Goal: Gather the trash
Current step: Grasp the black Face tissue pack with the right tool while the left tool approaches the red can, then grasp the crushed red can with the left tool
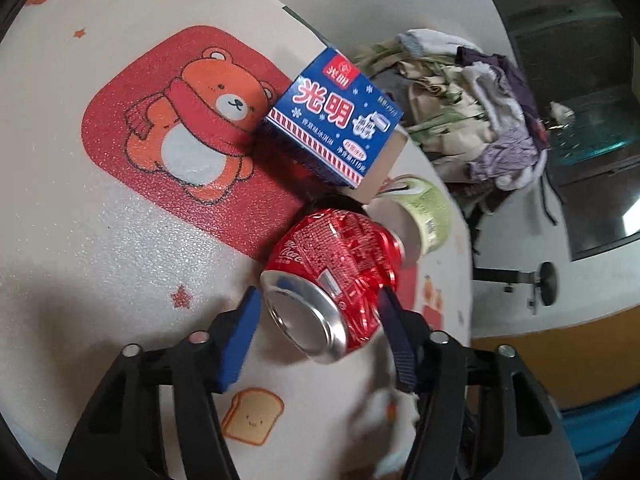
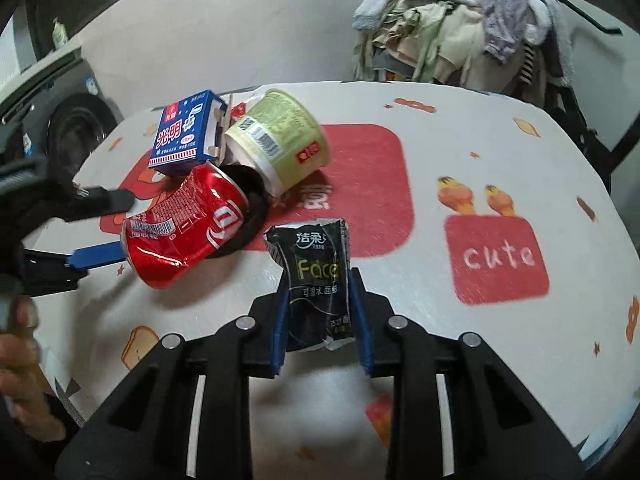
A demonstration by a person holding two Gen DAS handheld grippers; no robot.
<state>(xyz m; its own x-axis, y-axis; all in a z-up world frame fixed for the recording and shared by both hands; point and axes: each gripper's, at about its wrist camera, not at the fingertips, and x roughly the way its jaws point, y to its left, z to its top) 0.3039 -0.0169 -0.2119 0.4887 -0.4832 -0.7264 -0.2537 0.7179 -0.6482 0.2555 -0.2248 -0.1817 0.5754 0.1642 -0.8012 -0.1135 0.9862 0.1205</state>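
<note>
The left gripper point(image 1: 320, 312) brackets the crushed Coca-Cola can point(image 1: 336, 276), apparently pinching it for lifting. Just right of the can, the right gripper point(image 2: 318, 300) clamps a black tissue packet point(image 2: 316, 280).

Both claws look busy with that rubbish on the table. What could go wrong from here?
The left gripper straddles a crushed red can near its rim, so the dented metal might slip or twist out. The can touches the blue carton and green cup; lifting may topple them. The right gripper pinches a limp black tissue packet that could slide free.
</note>
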